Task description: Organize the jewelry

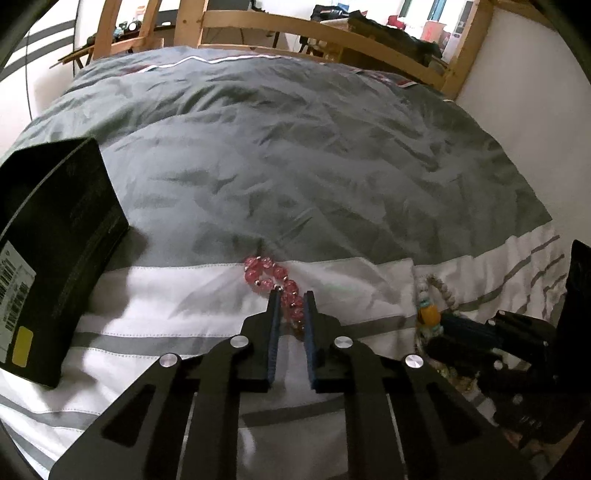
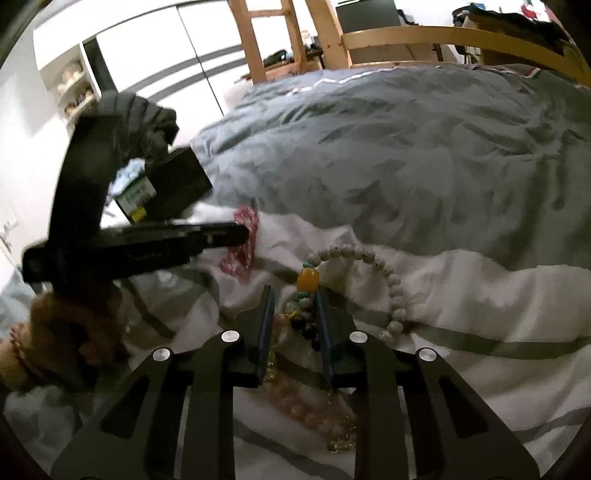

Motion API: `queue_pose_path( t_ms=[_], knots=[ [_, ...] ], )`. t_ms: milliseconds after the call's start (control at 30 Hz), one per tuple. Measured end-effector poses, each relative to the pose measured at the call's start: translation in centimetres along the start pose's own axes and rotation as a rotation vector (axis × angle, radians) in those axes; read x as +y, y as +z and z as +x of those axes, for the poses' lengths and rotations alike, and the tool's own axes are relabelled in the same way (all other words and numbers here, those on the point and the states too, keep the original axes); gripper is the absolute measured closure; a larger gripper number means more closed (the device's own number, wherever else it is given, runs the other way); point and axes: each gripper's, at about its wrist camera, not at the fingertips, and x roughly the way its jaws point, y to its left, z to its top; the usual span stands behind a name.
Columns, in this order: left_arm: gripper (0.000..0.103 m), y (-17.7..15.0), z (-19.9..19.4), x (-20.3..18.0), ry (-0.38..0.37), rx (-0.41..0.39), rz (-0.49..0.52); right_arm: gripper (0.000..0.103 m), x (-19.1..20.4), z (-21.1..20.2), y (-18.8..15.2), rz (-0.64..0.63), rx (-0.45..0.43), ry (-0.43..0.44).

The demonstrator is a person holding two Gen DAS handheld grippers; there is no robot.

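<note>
A pink bead bracelet [image 1: 275, 282] lies on the white band of the bedspread; it also shows in the right wrist view [image 2: 243, 236]. My left gripper [image 1: 291, 295] has its jaws narrowly apart around the bracelet's near strand. A pale bead bracelet with an amber bead [image 2: 369, 280] lies in front of my right gripper [image 2: 293, 291], also visible in the left wrist view [image 1: 434, 299]. The right gripper's jaws stand either side of a heap of dark and pink beads [image 2: 304, 325]; whether they pinch it I cannot tell. The left gripper's fingers [image 2: 184, 240] cross the right view.
A black box [image 1: 55, 251] with a barcode label stands on the bed at the left, also seen in the right wrist view [image 2: 173, 184]. The grey and white bedspread [image 1: 295, 166] is wrinkled. A wooden bed frame [image 1: 332, 33] runs behind. A white wall is at the right.
</note>
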Motion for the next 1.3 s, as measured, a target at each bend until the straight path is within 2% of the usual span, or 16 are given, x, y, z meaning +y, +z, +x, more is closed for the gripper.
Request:
queue_pose_path(
  t_ms=[133,267,333,500,533,567,600,633,667,733,833,900,1000,1067,1167,1300],
  knots=[
    [0.093,0.2,-1.2,-0.9,0.050,-0.065,0.051,0.080,0.1,-0.7,0.4,-0.017,-0.043,-0.037],
    [0.093,0.6,-2.0,-1.1,0.042,-0.097,0.052,0.081,-0.2,-1.5,0.7,0.005,-0.093,-0.036],
    [0.093,0.6,-1.6,-0.9,0.036,-0.072,0.042,0.091,-0.7,-2.1,0.9,0.032,-0.119,-0.033],
    [0.093,0.0,0.9,0.1,0.035,0.036,-0.005,0.091,-1.9,-1.9,1.0,0.086,-0.104,-0.039],
    [0.091,0.0,1.0,0.3,0.020,0.036,-0.016,0.090,-2.0,-1.5,0.9,0.089,-0.089,-0.043],
    [0.079,-0.1,1.1,0.5,0.001,0.036,-0.025,0.088,-2.0,-1.1,0.8,0.091,-0.072,-0.048],
    [0.070,-0.1,1.2,0.7,-0.053,0.034,-0.043,0.084,-1.9,-0.5,0.7,0.087,-0.044,-0.061],
    [0.044,-0.2,1.1,0.9,-0.087,0.022,-0.055,0.062,-1.8,-0.2,0.6,0.083,-0.033,-0.066],
    [0.030,-0.4,0.9,0.9,-0.094,0.009,-0.068,0.034,-1.6,0.0,0.4,0.075,-0.032,-0.067],
    [0.030,-0.4,0.5,0.7,-0.061,-0.017,-0.060,0.015,-1.1,0.0,0.2,0.054,-0.042,-0.089],
    [0.030,-0.3,0.0,0.3,-0.022,-0.048,-0.034,0.019,-1.0,0.8,-0.1,0.035,-0.002,-0.113],
    [0.029,-0.4,0.9,0.2,-0.019,-0.007,-0.032,0.028,-0.8,1.7,-0.5,0.011,0.045,-0.145],
    [0.032,-0.5,1.6,0.2,-0.020,0.014,-0.019,0.051,-0.8,1.9,-0.5,0.003,0.072,-0.175],
    [0.066,-0.4,1.3,0.4,-0.056,0.015,-0.025,0.070,-1.2,1.5,-0.4,0.023,0.057,-0.161],
    [0.083,-0.3,0.9,0.7,-0.068,0.006,-0.036,0.080,-1.5,0.8,-0.3,0.054,0.032,-0.118],
    [0.089,-0.2,-0.3,0.1,-0.074,-0.046,-0.010,0.081,-1.3,0.2,-0.2,0.064,0.006,-0.099]
  ],
)
